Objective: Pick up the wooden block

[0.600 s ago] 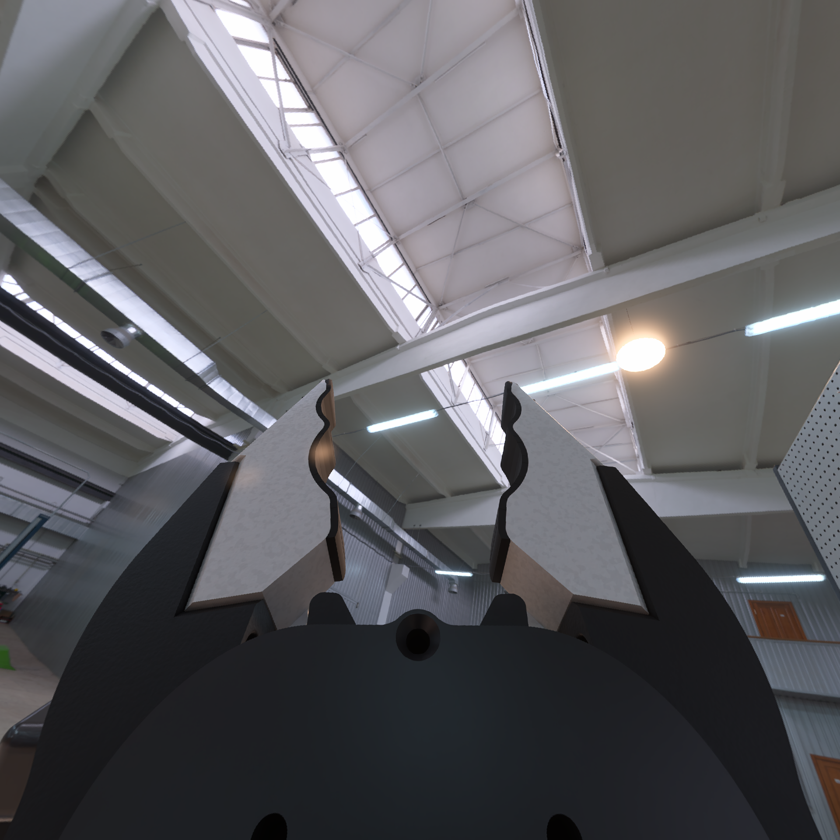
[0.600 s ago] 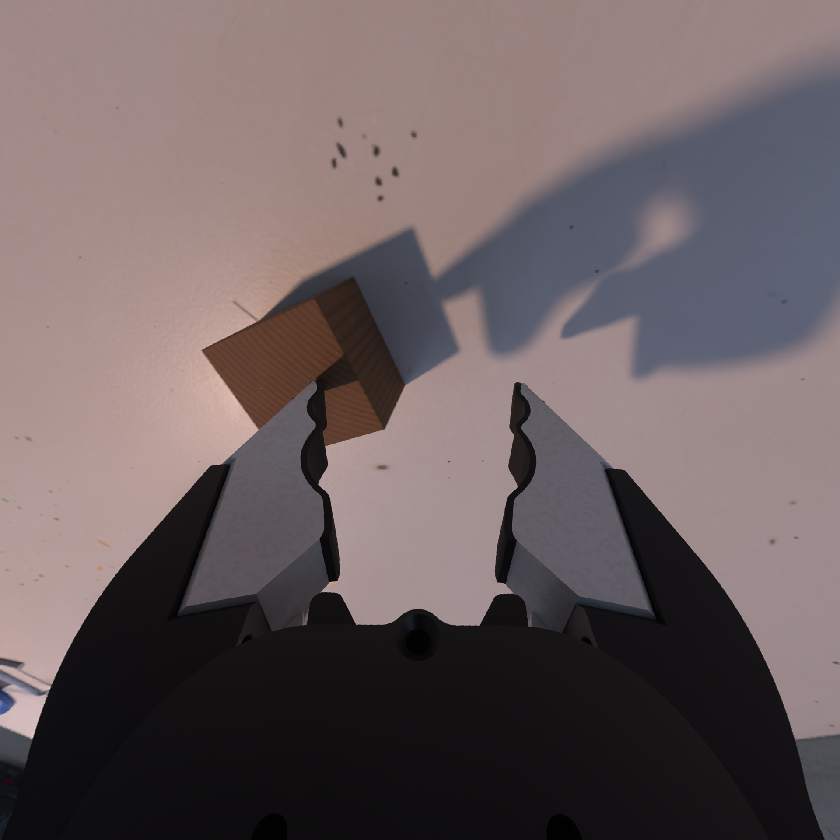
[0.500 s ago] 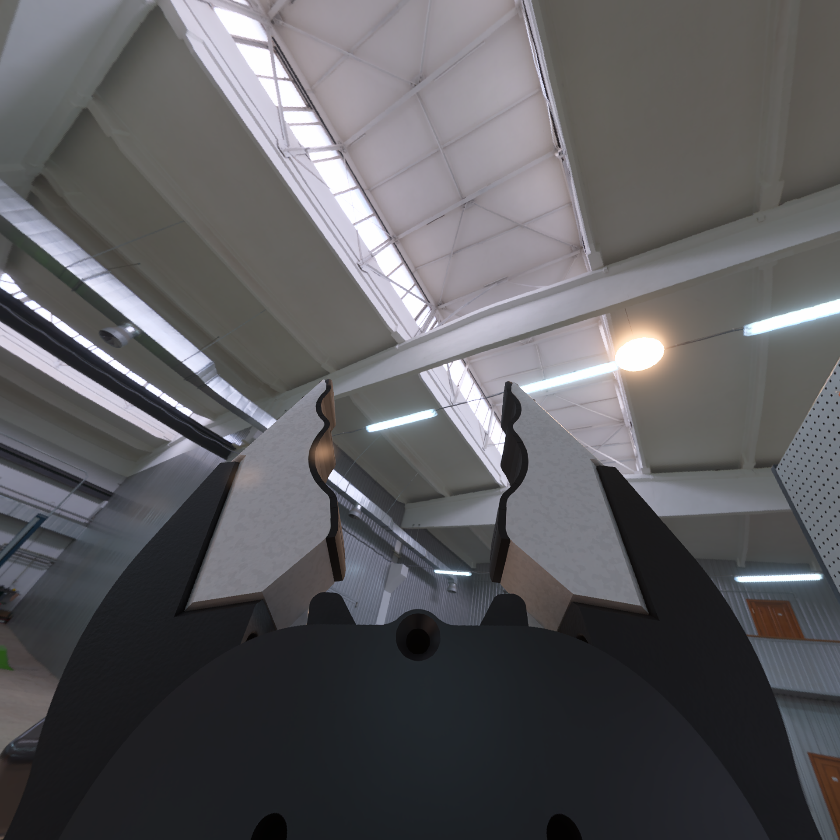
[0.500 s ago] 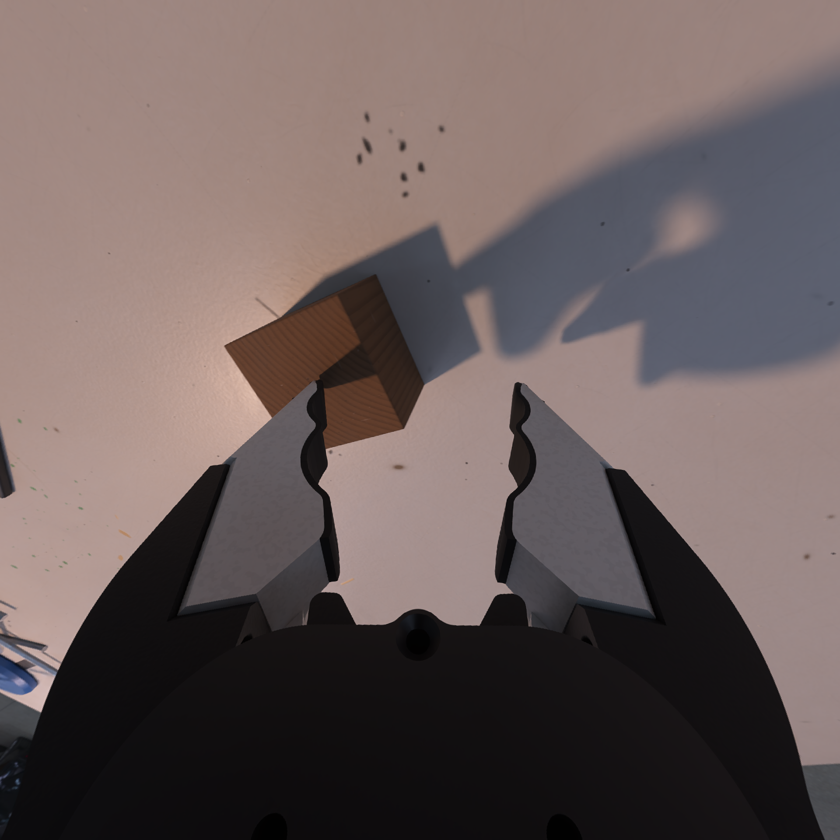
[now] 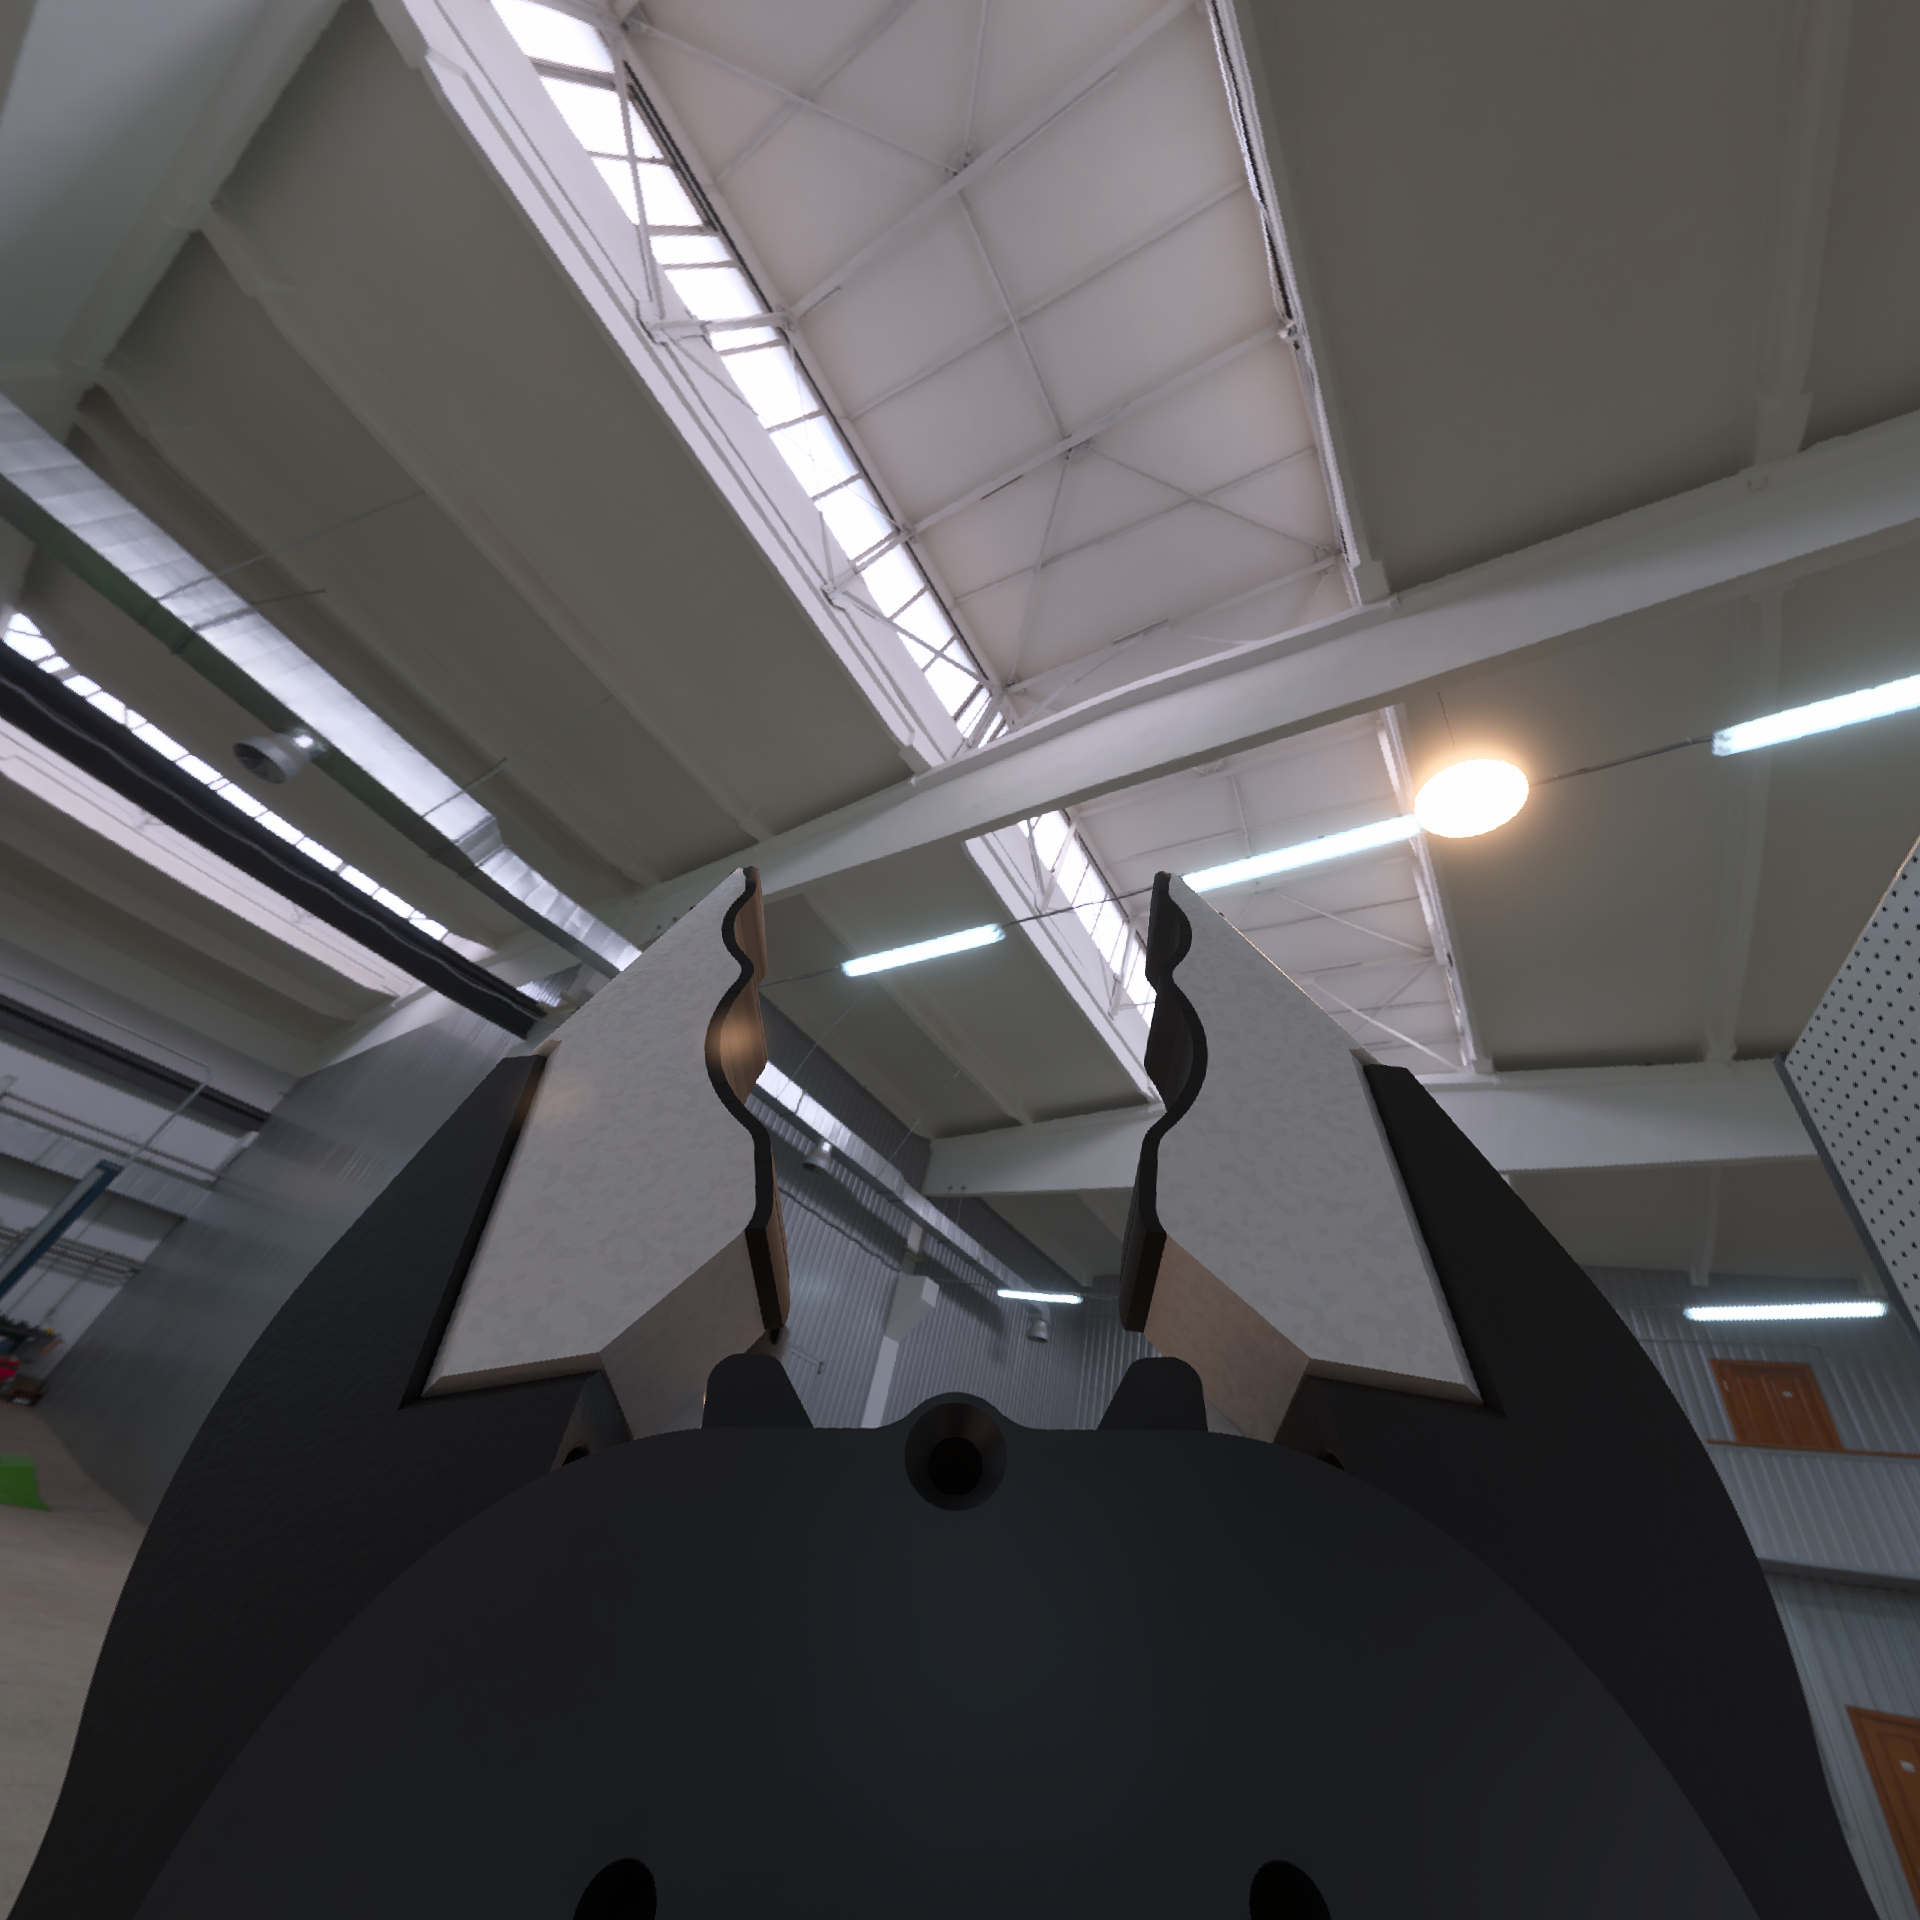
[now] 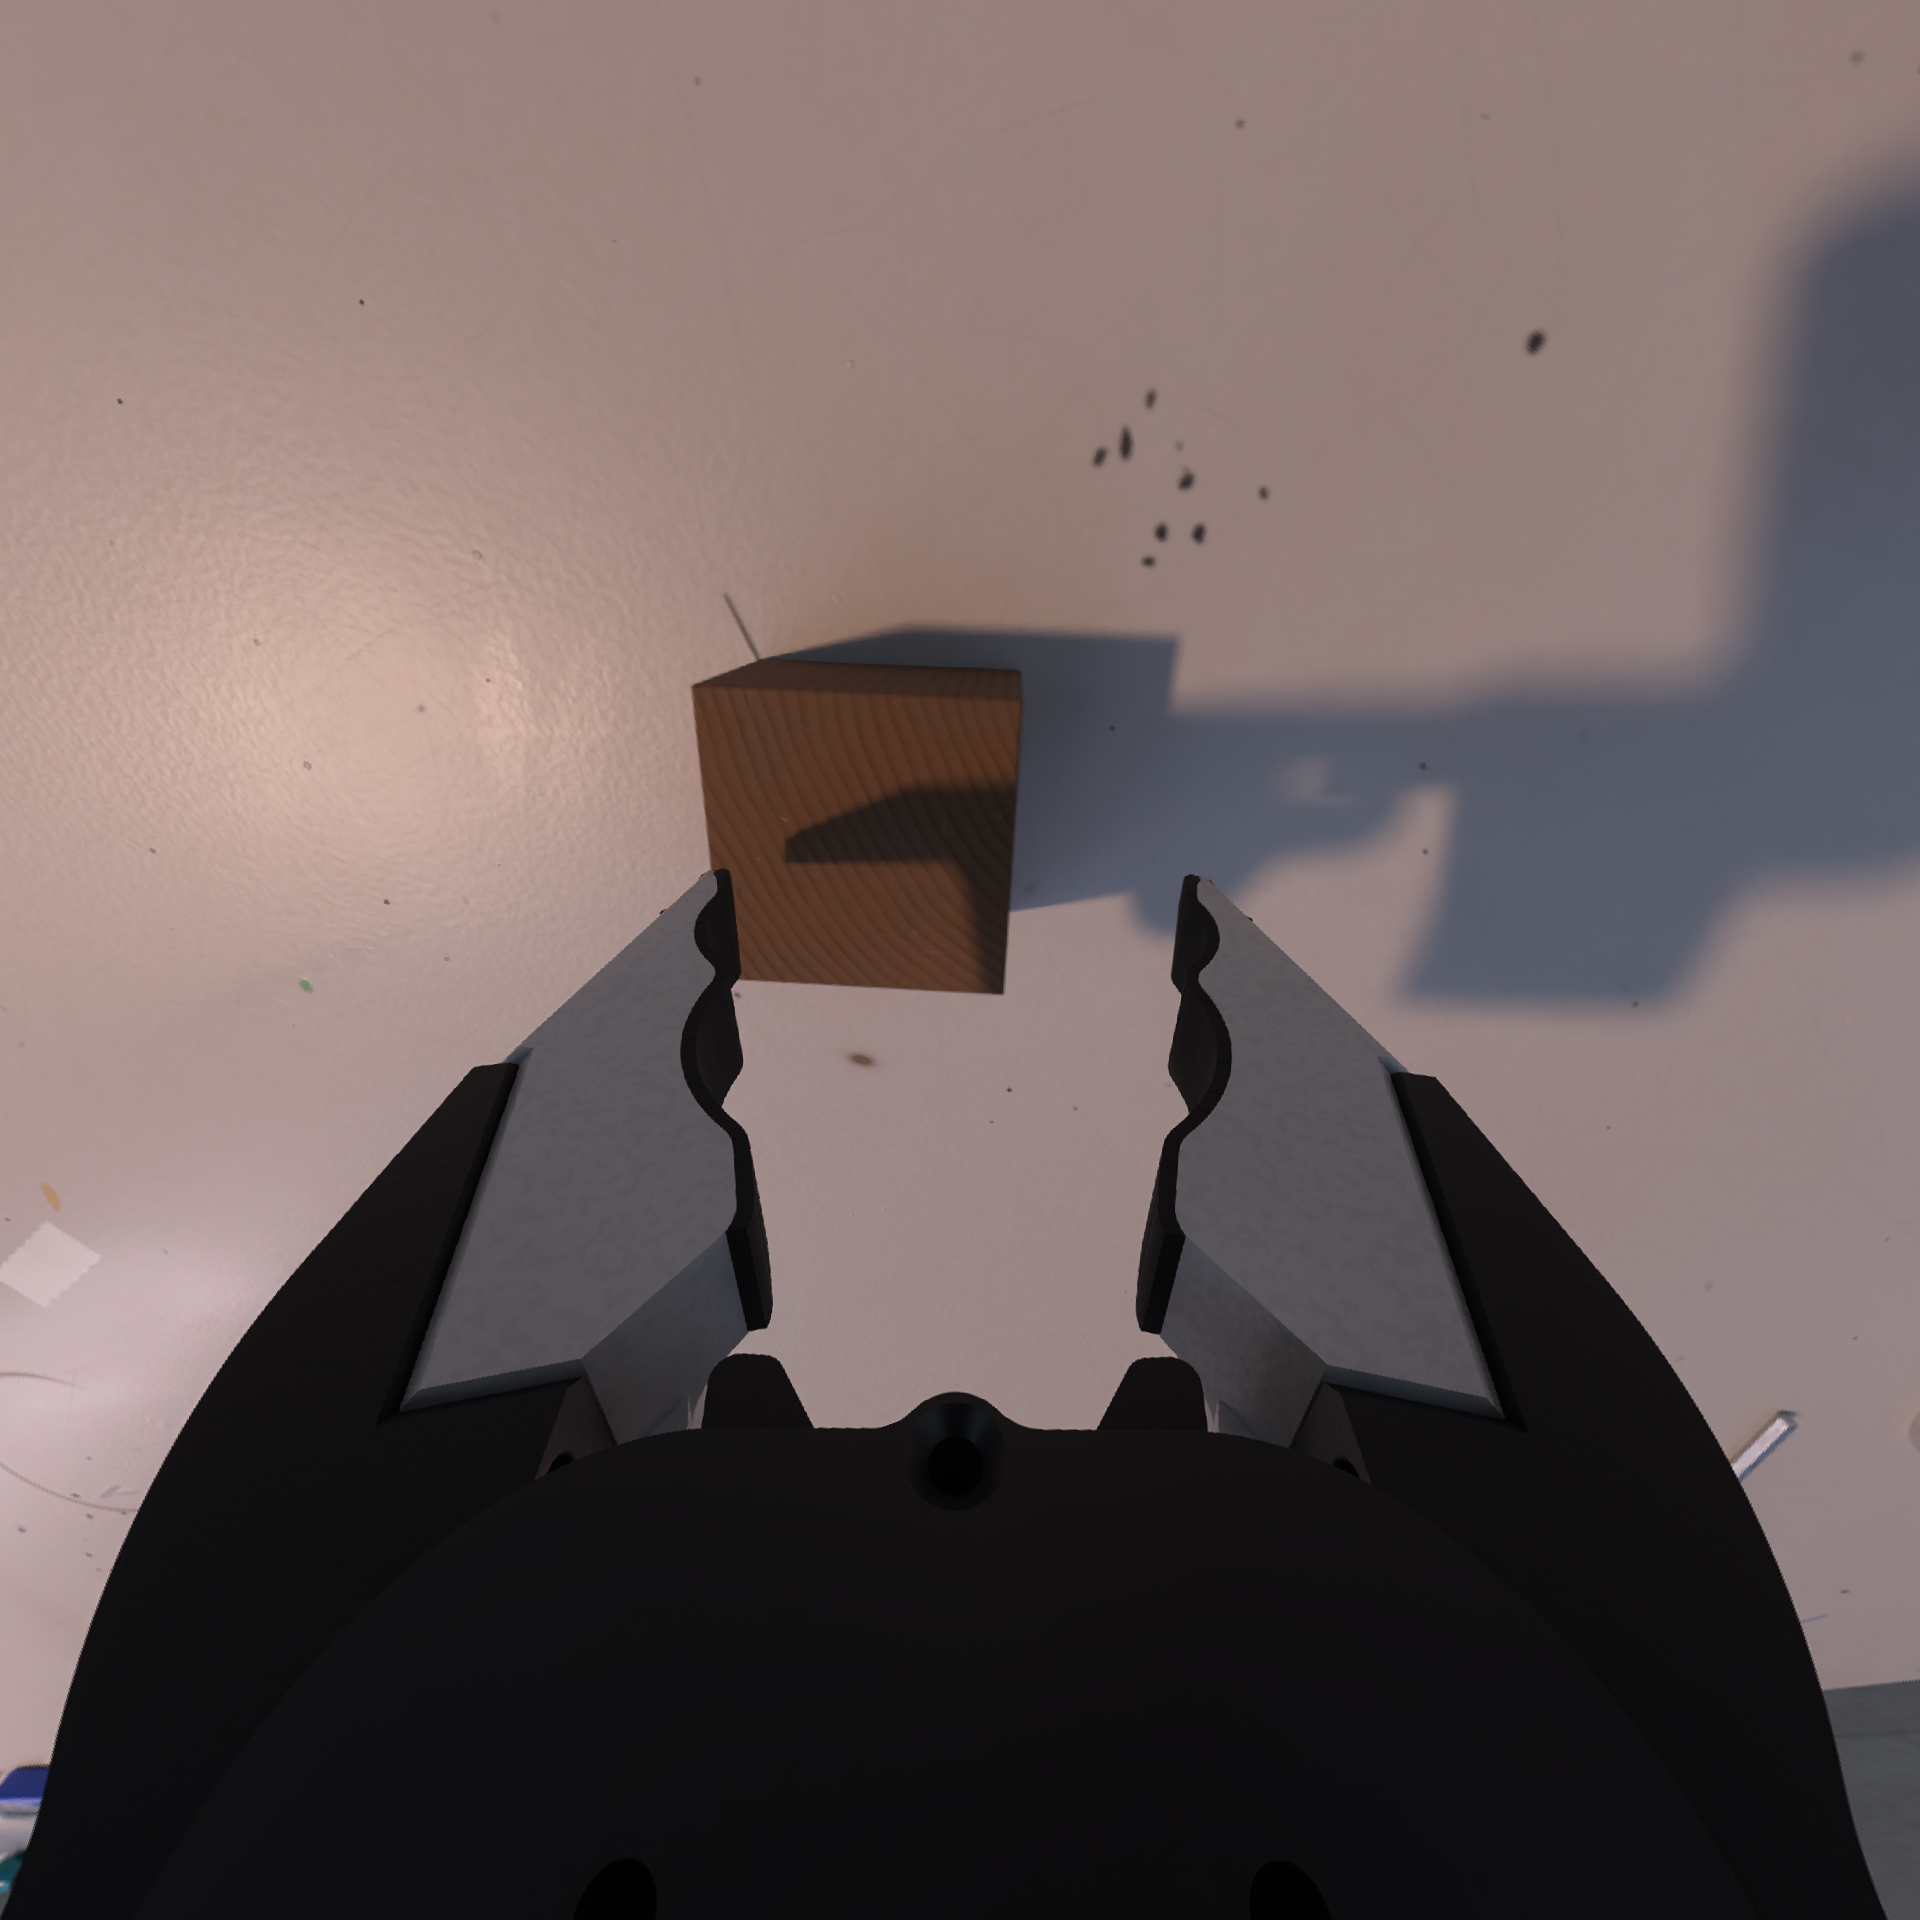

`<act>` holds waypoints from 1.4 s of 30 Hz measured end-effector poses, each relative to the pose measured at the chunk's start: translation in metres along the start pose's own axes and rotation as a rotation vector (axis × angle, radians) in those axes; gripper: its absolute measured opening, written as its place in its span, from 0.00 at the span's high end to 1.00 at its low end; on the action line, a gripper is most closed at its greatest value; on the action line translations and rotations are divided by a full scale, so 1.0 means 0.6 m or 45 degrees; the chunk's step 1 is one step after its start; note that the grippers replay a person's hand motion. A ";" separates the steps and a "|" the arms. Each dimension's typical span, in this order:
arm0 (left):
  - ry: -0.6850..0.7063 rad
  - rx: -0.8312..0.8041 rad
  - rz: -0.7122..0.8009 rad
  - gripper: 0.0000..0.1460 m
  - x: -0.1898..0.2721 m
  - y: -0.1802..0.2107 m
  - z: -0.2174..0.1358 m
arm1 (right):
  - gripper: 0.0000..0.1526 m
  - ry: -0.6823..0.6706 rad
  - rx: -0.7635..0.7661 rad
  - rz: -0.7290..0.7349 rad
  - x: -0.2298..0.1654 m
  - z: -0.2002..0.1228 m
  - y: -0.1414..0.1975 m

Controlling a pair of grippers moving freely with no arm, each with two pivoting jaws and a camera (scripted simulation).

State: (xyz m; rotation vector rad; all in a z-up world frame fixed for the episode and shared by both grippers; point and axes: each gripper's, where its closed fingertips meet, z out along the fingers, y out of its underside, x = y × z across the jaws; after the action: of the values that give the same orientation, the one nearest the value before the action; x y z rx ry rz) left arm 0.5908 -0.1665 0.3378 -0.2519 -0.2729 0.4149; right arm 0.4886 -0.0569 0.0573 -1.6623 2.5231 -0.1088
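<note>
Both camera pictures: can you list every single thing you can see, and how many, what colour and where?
square brown wooden block: one, brown, on the table, just beyond the right gripper's fingertips and a little toward its left finger
pale pinkish table top: one, pinkish beige with dark specks, under the block
small white paper scrap: one, white, left edge of the right wrist view
round glowing ceiling lamp: one, warm orange-white, upper right of the left wrist view
white perforated panel: one, white with dark holes, right edge
orange-brown doors: two, low on the right wall
left gripper: one, black with grey fingers, open, pointing at the ceiling, empty
right gripper: one, black with grey fingers, open, pointing down at the block
</note>
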 end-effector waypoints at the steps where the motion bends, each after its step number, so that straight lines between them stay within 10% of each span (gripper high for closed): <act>1: -0.006 0.000 0.001 0.49 -0.001 0.000 -0.001 | 0.45 0.003 -0.016 -0.016 -0.004 0.004 -0.002; 23: -0.069 -0.012 0.024 0.49 -0.017 0.009 -0.004 | 0.52 0.134 -0.138 0.153 -0.008 0.048 0.016; 42: -0.056 -0.024 -0.071 0.49 -0.028 0.111 0.039 | 0.52 0.698 0.550 0.477 -0.054 -0.211 0.042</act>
State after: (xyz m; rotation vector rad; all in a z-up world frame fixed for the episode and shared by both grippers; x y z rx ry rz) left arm 0.5448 -0.1102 0.3369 -0.2531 -0.3263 0.3632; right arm 0.4609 -0.0180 0.1816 -1.0759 2.8389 -1.1138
